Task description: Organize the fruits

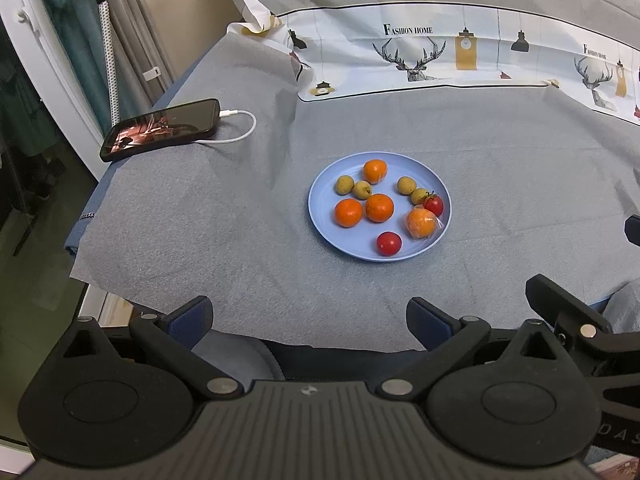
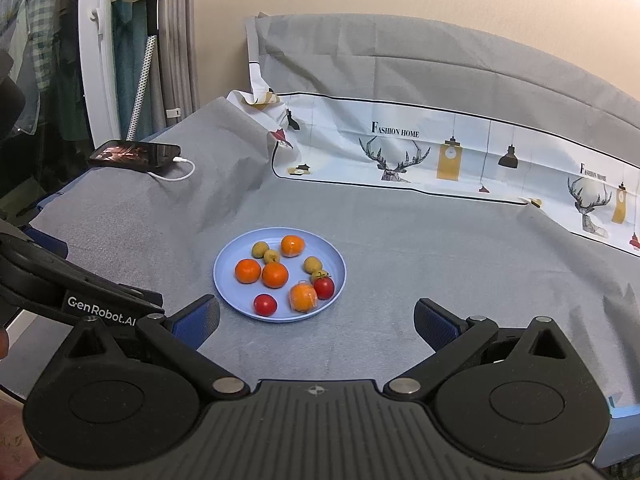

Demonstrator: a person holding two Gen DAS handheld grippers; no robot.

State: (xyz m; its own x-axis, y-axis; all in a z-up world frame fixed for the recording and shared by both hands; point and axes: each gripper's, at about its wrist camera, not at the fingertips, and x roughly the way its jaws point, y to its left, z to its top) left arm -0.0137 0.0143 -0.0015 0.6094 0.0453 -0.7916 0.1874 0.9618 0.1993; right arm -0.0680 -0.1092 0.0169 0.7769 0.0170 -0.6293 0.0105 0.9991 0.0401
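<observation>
A light blue plate (image 1: 320, 216) (image 2: 228, 288) sits mid-table on the grey cloth. On it lie several oranges (image 1: 379, 207) (image 2: 275, 275), one of them wrapped in clear film (image 1: 421, 223) (image 2: 303, 297), two red tomatoes (image 1: 389, 243) (image 2: 265, 304) and several small yellow-green fruits (image 1: 344, 185) (image 2: 260, 249). My left gripper (image 1: 310, 320) is open and empty, short of the plate near the table's front edge. My right gripper (image 2: 318, 322) is open too, holding nothing, just in front of the plate. The left gripper's body (image 2: 60, 284) shows at the left of the right wrist view.
A black phone (image 1: 160, 129) (image 2: 134, 154) with a white cable (image 1: 240, 128) lies at the table's far left corner. A printed cloth (image 1: 440, 60) (image 2: 440, 160) runs along the back. Curtains and a white frame (image 2: 96, 60) stand to the left.
</observation>
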